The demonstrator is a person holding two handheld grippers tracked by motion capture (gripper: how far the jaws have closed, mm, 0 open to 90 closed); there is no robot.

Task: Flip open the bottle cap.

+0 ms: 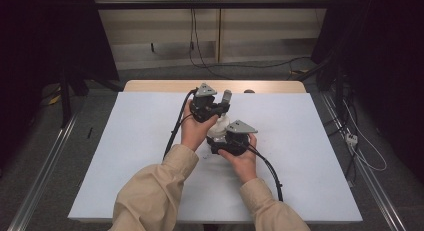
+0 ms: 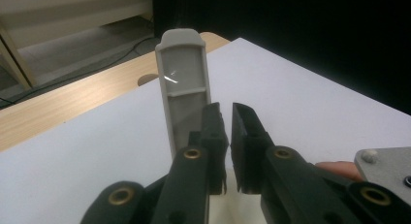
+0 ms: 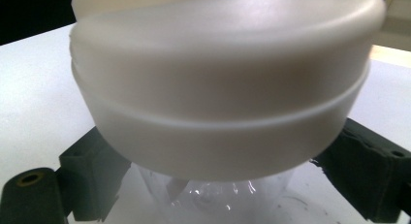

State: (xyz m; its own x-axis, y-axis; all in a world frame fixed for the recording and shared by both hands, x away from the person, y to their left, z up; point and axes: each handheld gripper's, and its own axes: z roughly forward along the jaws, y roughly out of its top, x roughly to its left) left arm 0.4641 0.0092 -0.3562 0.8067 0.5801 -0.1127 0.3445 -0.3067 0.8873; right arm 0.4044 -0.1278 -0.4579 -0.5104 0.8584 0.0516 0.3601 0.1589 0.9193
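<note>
Tongs, two in number, meet over the middle of the bench [image 1: 150,156], one in each hand. Left tongs [image 2: 227,118] have their jaws drawn narrow, with a slim gap between the pads and nothing in it; a grey flat handle [image 2: 183,83] stands upright just beside the left jaw, and its lower end is hidden behind that jaw. Whether the jaw touches it cannot be told. Right tongs [image 3: 213,156] stand wide on either side of a white round container [image 3: 223,88]; the pads lie at its flanks, but their contact is hidden under the bulging rim. A clear part [image 3: 213,190] below the white rim is blurred and hard to make out. In the high view the container [image 1: 220,126] sits between the two hands, mostly covered by them. Count: one container, one handle, two cables.
</note>
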